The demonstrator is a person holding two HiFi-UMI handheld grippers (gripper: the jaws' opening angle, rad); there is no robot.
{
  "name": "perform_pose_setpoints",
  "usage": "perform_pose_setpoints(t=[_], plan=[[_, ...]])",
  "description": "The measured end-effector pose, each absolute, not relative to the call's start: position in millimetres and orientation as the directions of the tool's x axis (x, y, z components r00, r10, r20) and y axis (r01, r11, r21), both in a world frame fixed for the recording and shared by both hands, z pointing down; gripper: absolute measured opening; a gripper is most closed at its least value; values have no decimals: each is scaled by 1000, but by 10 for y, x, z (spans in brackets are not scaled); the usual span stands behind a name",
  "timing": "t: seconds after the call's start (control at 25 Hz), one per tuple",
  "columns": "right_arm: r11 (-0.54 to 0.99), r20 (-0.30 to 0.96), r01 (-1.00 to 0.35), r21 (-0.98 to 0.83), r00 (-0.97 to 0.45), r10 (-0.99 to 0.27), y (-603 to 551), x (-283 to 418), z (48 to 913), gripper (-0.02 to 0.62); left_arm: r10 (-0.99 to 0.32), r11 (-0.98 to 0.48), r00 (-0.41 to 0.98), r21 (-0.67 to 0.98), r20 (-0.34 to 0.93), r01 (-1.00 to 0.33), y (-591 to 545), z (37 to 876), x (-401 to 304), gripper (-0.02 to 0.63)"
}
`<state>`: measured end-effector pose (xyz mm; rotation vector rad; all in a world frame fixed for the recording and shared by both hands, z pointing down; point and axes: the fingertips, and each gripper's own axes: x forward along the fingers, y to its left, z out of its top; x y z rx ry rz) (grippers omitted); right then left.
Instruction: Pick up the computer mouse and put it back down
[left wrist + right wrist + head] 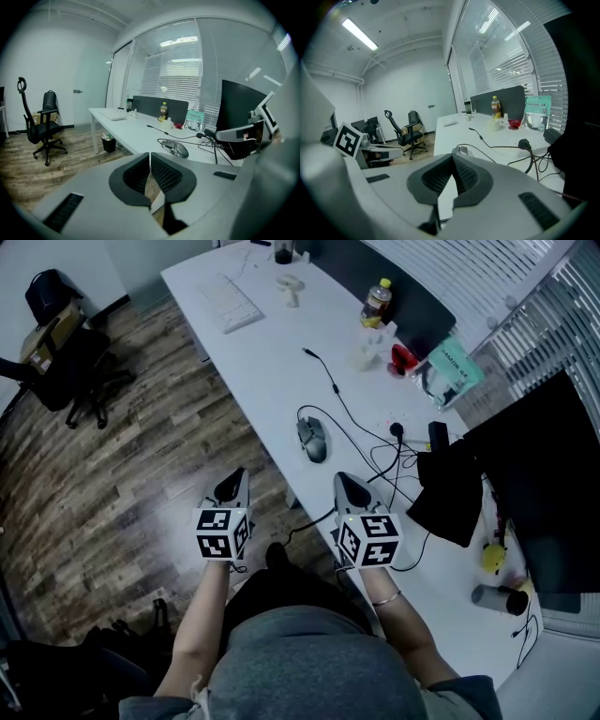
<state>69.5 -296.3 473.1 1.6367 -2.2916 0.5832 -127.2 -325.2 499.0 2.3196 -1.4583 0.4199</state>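
Note:
The grey computer mouse [313,439] lies on the white desk [272,362] near its front edge, its cable trailing off to the right. Both grippers hover short of the desk edge, pointing toward the mouse, neither touching it. My left gripper [238,476] is shut and empty, off the desk's edge to the mouse's left. The left gripper view shows its jaws [150,155] closed, the mouse [175,148] beyond them to the right. My right gripper [343,480] is shut on nothing; in the right gripper view the mouse [461,150] peeks just over the closed tips [452,157].
Black cables [375,442] loop right of the mouse toward a dark monitor [539,493] and a black pouch [450,488]. Farther back stand a keyboard [230,303] and a bottle [376,303]. An office chair [80,371] sits on the wood floor at left.

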Motion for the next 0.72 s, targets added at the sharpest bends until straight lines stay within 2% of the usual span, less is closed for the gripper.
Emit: perform_pose_setpoints(t=[0.72], plan=[[239, 462, -956, -168, -291, -838, -2880, 792, 4823, 2, -783, -414, 439, 159, 441, -896, -3207, 5032, -1209, 29]])
